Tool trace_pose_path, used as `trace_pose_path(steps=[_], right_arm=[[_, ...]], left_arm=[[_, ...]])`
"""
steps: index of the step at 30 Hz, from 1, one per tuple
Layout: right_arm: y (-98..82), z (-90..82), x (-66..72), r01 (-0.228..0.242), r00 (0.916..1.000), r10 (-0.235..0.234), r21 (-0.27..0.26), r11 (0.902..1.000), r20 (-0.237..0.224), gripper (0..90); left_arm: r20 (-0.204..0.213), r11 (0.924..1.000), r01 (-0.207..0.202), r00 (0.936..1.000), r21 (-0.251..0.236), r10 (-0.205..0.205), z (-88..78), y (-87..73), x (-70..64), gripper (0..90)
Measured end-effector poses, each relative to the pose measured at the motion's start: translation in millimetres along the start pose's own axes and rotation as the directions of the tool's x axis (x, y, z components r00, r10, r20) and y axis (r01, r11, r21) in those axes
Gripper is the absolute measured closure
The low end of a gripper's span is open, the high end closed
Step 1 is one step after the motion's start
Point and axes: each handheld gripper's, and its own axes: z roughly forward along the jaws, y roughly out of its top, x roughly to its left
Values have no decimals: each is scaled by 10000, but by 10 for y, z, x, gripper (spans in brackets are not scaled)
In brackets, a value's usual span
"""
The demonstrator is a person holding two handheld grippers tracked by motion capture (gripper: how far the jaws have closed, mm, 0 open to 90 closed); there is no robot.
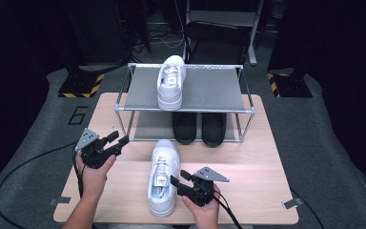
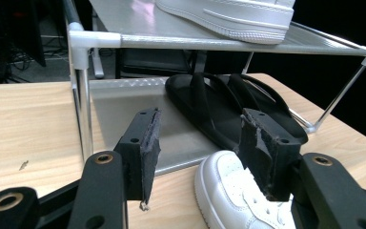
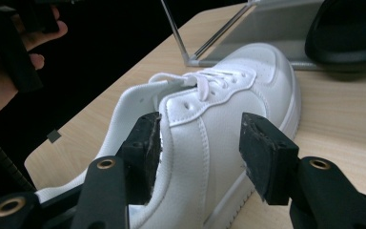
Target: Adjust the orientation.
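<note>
The sneaker [image 1: 163, 177] lies on the surface [image 1: 248, 162], toe toward the rack [image 1: 190, 90], where its mate [image 1: 171, 81] sits on the top shelf above a pair of slides [image 1: 199, 128]. The right tongs [image 1: 179, 183] stand open at the sneaker's side, one jaw inside the collar, the other off the outer wall, not yet pressing. The left tongs [image 1: 115, 140] are open and empty, hovering left of the toe near the rack's post. The risk, as I judge it: a pinch on soft collar alone lets the sneaker sag or swing and clip the shelf edge. A left jaw could also snag the post.
</note>
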Motion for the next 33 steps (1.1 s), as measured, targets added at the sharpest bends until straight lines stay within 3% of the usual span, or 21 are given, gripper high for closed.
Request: trace_pose_path(steps=[7,10,12,16,22,25,26,28,31,33], right_arm=[[-56,162,62,413,9991,-415,702,9967,15,492],[-84,214,77,587,9976,-616,844,9947,318,506],[-71,205,73,441,9982,-475,865,9953,367,548],[-42,152,91,761,9955,-809,918,9929,495,663],[7,62,-5,912,9918,-995,1006,9907,798,731],[36,19,-31,1354,9831,-1456,946,9863,1106,798],[57,-1,-51,1588,9763,-1707,956,9827,1329,803],[82,-25,-123,1388,9801,-1505,949,9858,1293,802],[84,-51,-193,738,9905,-835,891,9933,1097,770],[80,-40,-205,889,9920,-966,941,9916,808,733]], left_arm=[[-27,10000,65,10000,18,-65,-9,-21,8,485],[-1,9999,75,10000,83,-75,8,-36,2,484],[-22,9999,103,9999,68,-103,12,-43,-4,484],[37,9999,113,9999,65,-113,5,-47,-5,481],[-12,9999,138,9999,32,-138,-4,-47,8,481],[-2,9999,170,9999,1,-170,-3,-46,15,481],[4,9998,177,9998,13,-177,-3,-46,19,481],[-1,9995,312,9995,-38,-312,-1,-49,21,481],[-30,9993,359,9994,-65,-359,-8,-53,25,481],[-87,9993,362,9993,-47,-362,-14,-55,34,481]])
